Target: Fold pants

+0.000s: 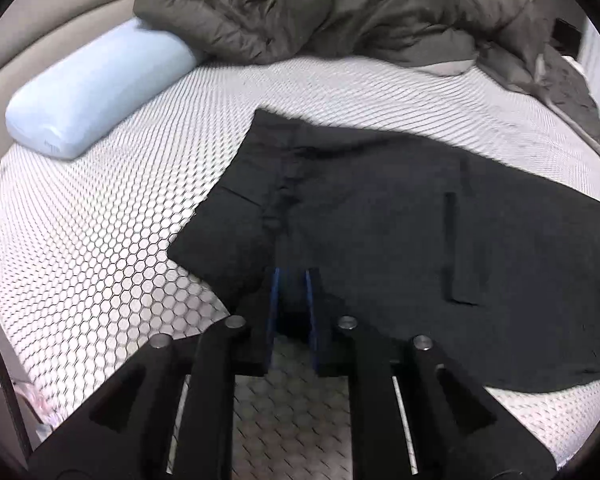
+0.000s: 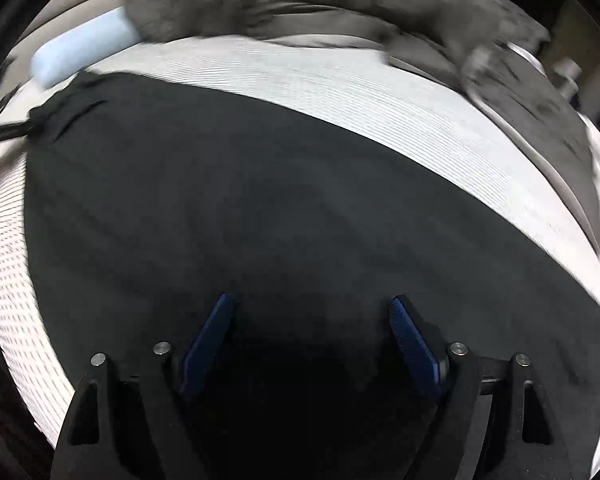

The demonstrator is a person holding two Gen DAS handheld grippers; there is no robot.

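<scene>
my left gripper (image 1: 292, 276) clamps the near edge of the black pants (image 1: 380, 208), which stretch rightward under my spread-open right gripper (image 2: 312, 312).

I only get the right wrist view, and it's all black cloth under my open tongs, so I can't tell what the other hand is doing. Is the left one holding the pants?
Observer: It looks so. The left tongs are nearly shut, with the near edge of the pants between their pads.
Operator: Where on the garment is that grip?
Observer: At the foot of a puckered seam that runs away from the tongs across the cloth.
Operator: Is anything bunched up on that side?
Observer: No. The pants' left corner lies flat on the honeycomb sheet.
</scene>
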